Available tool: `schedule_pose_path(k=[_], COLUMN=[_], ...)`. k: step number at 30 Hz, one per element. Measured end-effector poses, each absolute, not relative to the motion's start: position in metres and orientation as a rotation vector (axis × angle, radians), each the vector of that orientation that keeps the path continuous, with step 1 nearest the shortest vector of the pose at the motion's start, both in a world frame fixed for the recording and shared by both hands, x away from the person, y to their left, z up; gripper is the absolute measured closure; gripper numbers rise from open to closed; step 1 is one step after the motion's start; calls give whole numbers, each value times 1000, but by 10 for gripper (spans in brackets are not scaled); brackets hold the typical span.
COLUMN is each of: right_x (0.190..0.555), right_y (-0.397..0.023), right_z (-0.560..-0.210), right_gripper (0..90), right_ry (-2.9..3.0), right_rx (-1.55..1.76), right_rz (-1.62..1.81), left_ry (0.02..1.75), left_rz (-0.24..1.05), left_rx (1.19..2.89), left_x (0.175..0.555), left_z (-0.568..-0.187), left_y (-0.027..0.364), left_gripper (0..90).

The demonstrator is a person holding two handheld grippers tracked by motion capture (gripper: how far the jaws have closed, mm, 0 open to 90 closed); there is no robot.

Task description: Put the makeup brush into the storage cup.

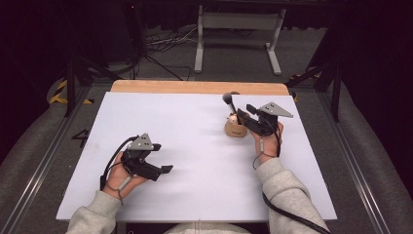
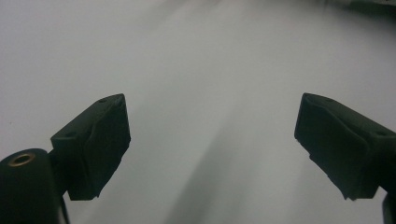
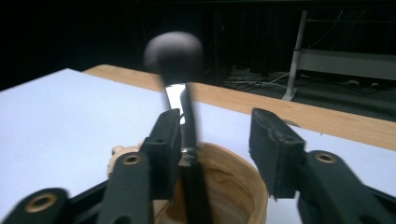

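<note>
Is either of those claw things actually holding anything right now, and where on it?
Nothing is held. The right gripper has its jaws apart around the brush standing in the wooden cup, with a gap on one side. The left gripper is open over the table.

high: above, looks forward-down | gripper views: close, share white table (image 1: pixel 195 146)

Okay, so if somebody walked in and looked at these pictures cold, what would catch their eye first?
Probably the wooden cup at the far right of the white table, with a black round-headed brush leaning out of it. The right gripper hovers over the cup's rim, jaws apart, the brush handle beside one pad. The left gripper rests at the near left, jaws wide and holding nothing.
</note>
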State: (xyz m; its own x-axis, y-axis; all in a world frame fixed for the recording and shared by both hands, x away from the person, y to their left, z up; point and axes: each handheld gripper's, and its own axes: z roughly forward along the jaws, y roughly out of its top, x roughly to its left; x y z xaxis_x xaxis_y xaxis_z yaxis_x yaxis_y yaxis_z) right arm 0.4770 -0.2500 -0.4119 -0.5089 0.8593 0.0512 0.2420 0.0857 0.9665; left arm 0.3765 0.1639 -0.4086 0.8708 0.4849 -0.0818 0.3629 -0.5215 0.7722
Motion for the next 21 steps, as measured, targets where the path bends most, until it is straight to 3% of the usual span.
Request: schedule_pose_path(k=[21], right_x=[445], right_y=[-262], right_z=[-375], right_gripper=[95], right_ry=[1909], right_rx=[906], right_rz=[1525], left_ry=[652], left_rz=[260], left_rx=[2019], left_x=[360], left_z=[-406], left_y=[188], left_gripper=[83])
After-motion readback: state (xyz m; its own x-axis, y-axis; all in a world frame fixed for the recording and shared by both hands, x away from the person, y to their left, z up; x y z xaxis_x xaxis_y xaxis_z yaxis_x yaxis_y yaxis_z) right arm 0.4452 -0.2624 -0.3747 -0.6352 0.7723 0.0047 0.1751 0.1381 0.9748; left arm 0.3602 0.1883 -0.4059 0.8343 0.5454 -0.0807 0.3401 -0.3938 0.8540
